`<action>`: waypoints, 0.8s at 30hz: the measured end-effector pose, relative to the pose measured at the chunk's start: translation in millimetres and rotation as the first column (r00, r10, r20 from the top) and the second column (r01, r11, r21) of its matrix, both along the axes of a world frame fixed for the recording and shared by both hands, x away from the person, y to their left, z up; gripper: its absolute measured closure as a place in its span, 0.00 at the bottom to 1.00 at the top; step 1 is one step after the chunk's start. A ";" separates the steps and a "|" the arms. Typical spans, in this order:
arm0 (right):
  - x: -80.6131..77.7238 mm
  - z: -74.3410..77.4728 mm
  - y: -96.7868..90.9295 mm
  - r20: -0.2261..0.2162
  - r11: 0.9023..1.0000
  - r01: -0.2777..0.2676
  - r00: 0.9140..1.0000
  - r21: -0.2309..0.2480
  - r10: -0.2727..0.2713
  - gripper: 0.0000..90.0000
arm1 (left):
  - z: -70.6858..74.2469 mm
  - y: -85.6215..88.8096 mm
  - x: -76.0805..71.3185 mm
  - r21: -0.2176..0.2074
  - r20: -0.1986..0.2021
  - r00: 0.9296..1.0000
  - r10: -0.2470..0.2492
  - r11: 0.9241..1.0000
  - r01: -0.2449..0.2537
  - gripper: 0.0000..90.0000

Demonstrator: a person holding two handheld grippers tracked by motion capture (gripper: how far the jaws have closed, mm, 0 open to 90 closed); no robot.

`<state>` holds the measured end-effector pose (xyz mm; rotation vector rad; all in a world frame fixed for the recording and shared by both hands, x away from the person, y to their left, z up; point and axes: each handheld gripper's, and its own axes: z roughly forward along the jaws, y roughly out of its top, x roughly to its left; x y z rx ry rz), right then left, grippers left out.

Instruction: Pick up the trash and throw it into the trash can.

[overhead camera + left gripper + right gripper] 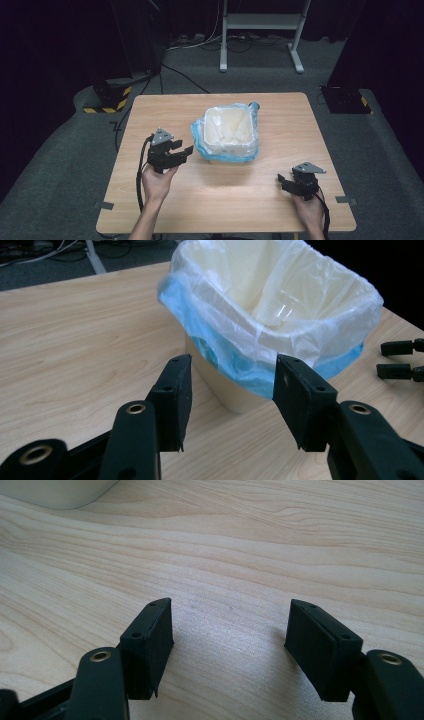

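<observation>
Table (150, 120): wooden top, wide bare surface around both grippers; the near edge lies just behind the right gripper, and the right edge is not far to its outer side.
Open room: between the two grippers the wood is free; in the right gripper view bare wood lies in front of the jaws, with the bottom of the bin at the far upper left corner.
Bin (228, 131): pale square bin near the table middle, standing upright; a white plastic bag (280, 300) lines it and folds over the rim, a blue bag (250, 372) shows under it around the outside; it is just ahead of the left gripper and farther ahead and to the inner side of the right gripper.
Left gripper (183, 150): held by the left hand (158, 181); jaws spread wide, holding nothing; in the left gripper view the bin stands close in front of the jaws, no contact visible.
Right gripper (283, 181): held by the right hand (309, 210) close to the near right corner; jaws wide apart and empty, low over the wood, pointing to the left side of the table.
Floor (60, 150): grey carpet around the table; a white metal stand (260, 22) and cables lie beyond the far edge.
</observation>
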<state>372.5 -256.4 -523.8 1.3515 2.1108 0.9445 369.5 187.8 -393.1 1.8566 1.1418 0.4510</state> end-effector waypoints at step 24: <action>-0.1 0.0 0.0 0.000 1.000 0.000 1.000 0.000 0.000 0.39 | -38.9 12.5 -15.9 0.002 -0.063 0.997 0.047 0.999 -0.047 0.54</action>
